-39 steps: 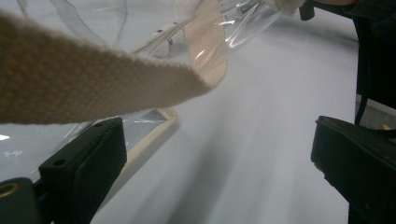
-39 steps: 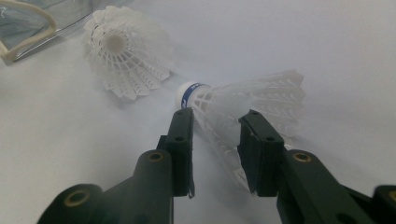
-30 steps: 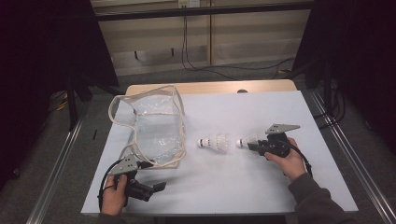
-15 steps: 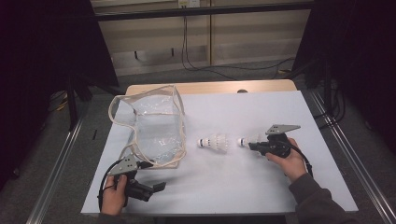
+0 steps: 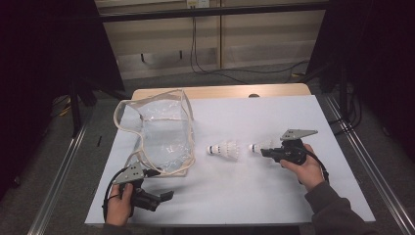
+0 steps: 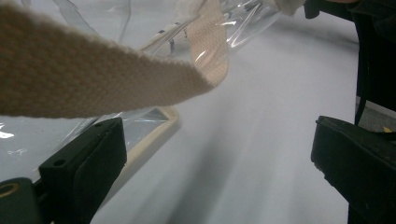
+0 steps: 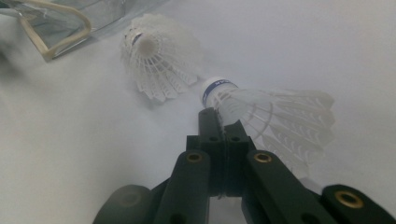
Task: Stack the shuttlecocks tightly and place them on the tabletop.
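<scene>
Right tongs (image 7: pixel 223 122), clamped on the feather skirt of a shuttlecock (image 7: pixel 261 112) lying on the white counter (image 5: pixel 274 191); their jaws have just been closing. A second shuttlecock (image 5: pixel 222 149) lies just beside it, toward the clear bag (image 5: pixel 161 132). Left tongs (image 6: pixel 219 158), jaws apart, rest at the counter's near edge beside the bag's woven strap (image 6: pixel 93 79).

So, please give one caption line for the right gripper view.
Right gripper shut on a shuttlecock; a second shuttlecock lies beyond.

The woven strap (image 6: pixel 93 79) is blurred and cut off at left.
</scene>
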A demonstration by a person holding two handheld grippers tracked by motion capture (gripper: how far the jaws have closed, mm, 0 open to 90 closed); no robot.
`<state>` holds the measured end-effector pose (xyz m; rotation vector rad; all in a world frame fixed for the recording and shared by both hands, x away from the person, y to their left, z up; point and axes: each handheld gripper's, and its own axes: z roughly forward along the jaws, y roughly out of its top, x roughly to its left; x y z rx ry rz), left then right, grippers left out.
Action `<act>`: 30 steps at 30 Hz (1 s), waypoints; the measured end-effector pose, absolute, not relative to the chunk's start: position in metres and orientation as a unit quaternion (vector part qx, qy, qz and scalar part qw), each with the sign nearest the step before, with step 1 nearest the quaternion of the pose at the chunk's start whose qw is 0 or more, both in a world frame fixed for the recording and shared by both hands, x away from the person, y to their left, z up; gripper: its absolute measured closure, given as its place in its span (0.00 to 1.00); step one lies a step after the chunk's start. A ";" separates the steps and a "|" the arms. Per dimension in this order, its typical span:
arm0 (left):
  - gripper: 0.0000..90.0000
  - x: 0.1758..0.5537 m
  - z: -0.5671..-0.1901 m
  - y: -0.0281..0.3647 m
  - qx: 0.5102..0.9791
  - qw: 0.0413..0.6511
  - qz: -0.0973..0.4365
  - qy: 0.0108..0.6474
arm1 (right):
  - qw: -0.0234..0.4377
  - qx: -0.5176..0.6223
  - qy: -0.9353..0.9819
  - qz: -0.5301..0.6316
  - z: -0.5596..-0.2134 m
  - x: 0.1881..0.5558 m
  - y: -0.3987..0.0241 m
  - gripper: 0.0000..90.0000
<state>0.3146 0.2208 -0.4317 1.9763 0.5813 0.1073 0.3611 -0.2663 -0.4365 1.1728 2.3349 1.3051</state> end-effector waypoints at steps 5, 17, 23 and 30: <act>0.04 0.314 -0.432 0.221 0.822 0.514 0.044 0.242 | 0.109 0.390 0.796 0.449 -0.432 0.362 -0.262 1.00; 0.04 0.315 -0.432 0.221 0.824 0.511 0.045 0.241 | 0.104 0.387 0.796 0.455 -0.430 0.364 -0.256 1.00; 0.04 0.315 -0.432 0.221 0.824 0.511 0.045 0.241 | 0.100 0.385 0.795 0.457 -0.431 0.364 -0.253 1.00; 0.04 0.315 -0.432 0.221 0.824 0.511 0.045 0.241 | 0.098 0.375 0.798 0.461 -0.428 0.366 -0.245 1.00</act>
